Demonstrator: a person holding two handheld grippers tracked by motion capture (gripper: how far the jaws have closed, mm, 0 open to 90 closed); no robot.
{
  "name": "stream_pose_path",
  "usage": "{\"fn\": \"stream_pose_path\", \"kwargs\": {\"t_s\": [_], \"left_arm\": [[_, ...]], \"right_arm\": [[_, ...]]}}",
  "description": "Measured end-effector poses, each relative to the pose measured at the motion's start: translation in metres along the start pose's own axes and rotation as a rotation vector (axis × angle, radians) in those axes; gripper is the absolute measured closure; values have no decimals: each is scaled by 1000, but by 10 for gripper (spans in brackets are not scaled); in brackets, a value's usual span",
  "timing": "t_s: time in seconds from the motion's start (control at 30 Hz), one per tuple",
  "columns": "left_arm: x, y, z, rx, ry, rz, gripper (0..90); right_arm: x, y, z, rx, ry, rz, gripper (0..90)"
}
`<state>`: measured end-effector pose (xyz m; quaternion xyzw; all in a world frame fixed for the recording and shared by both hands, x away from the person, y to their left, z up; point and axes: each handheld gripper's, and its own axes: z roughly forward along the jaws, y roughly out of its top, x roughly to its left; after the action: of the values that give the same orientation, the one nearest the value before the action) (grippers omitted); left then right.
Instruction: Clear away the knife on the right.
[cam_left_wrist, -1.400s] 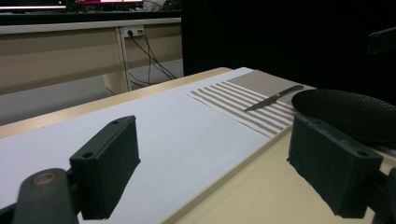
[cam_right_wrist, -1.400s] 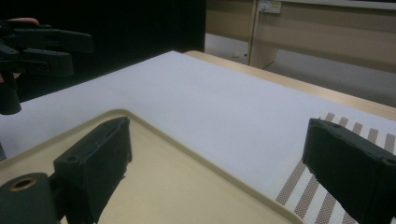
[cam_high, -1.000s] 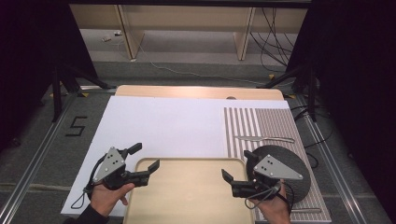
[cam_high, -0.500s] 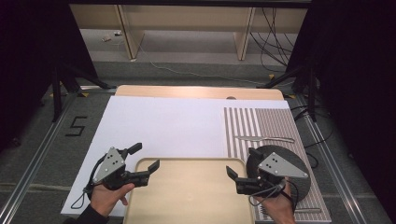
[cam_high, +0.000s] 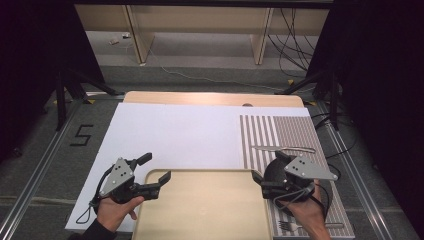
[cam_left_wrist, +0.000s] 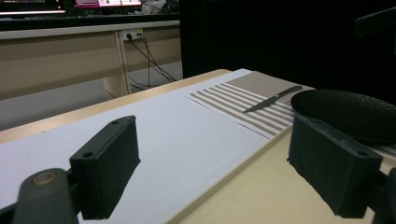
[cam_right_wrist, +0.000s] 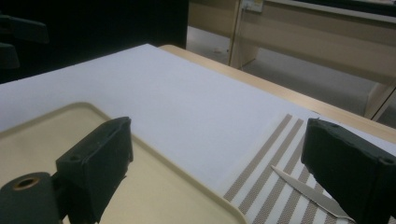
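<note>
— Left gripper (cam_high: 152, 172) first: what do you see?

— I see its jaws wide apart. One jaw hangs over the white sheet (cam_high: 175, 135), the other over the near left corner of the tray (cam_high: 205, 210). In the left gripper view the tray's rim runs between the two jaws. I cannot tell if a jaw touches the rim. It holds nothing.

— And the right gripper (cam_high: 261, 181)?

— Wide apart too, and holding nothing. It sits at the tray's far right corner. In the right gripper view one jaw is over the tray (cam_right_wrist: 70, 140) and the other is over the striped mat (cam_right_wrist: 280, 186), with the rim crossing between them. A hand (cam_high: 307, 215) holds it from below, and my other hand (cam_high: 115, 212) holds the left one.

— What does the tray look like?

— It is flat, pale yellow-tan, with rounded corners and a low raised rim. Its inside is bare. It lies at the near edge of the tabletop, partly on the white sheet, with its right side just beside the striped mat.

— What else is near?

— A black bowl (cam_high: 277, 172) sits on the mat, right behind the right gripper. A knife (cam_high: 282, 149) lies on the mat past the bowl. A fork (cam_high: 290, 226) lies on the mat near the tabletop's near edge.
</note>
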<state>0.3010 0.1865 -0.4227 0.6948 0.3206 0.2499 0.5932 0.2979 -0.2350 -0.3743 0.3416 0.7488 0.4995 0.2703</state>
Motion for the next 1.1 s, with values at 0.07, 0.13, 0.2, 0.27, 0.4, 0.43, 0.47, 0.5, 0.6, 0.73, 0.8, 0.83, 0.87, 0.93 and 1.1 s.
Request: {"fn": "stream_pose_path", "kwargs": {"t_s": [0.07, 0.13, 0.2, 0.27, 0.4, 0.43, 0.47, 0.5, 0.6, 0.73, 0.8, 0.83, 0.87, 0.93, 1.1], "left_arm": [[0, 0, 0, -1, 1, 0, 159], [0, 0, 0, -3, 2, -1, 159], [0, 0, 0, -3, 3, -2, 159], [1, 0, 0, -2, 4, -1, 159], [1, 0, 0, -4, 6, 0, 159], [1, -1, 0, -3, 7, 3, 159], [2, -1, 0, -3, 8, 2, 159], [2, -1, 0, -3, 9, 1, 159], [1, 0, 0, -5, 4, -3, 159], [0, -1, 0, 0, -1, 3, 159], [0, -1, 1, -1, 2, 0, 159], [0, -1, 1, -2, 2, -1, 159], [1, -1, 1, -3, 3, -2, 159], [1, -1, 1, -1, 5, 0, 159], [0, -1, 1, -1, 3, 3, 159]], "right_arm": [[-6, 2, 1, 16, 2, -5, 103], [-13, 4, 2, 34, 7, -4, 109], [-20, 6, 3, 52, 15, -3, 109], [-28, 10, 5, 78, 19, -3, 109], [-44, 15, 9, 106, 3, -9, 120], [-47, 16, 10, 111, -1, -8, 120], [-53, 17, 11, 120, -5, -3, 120], [-58, 18, 12, 131, -8, 1, 120], [-72, 19, 14, 165, -23, 8, 124], [-91, 17, 19, 218, -21, 37, 138], [-99, 15, 22, 246, -26, 50, 138], [-103, 15, 24, 260, -30, 54, 137], [-106, 14, 26, 276, -42, 60, 137], [-113, 13, 29, 306, -55, 75, 140], [-130, 8, 43, 402, -63, 80, 143]]}}
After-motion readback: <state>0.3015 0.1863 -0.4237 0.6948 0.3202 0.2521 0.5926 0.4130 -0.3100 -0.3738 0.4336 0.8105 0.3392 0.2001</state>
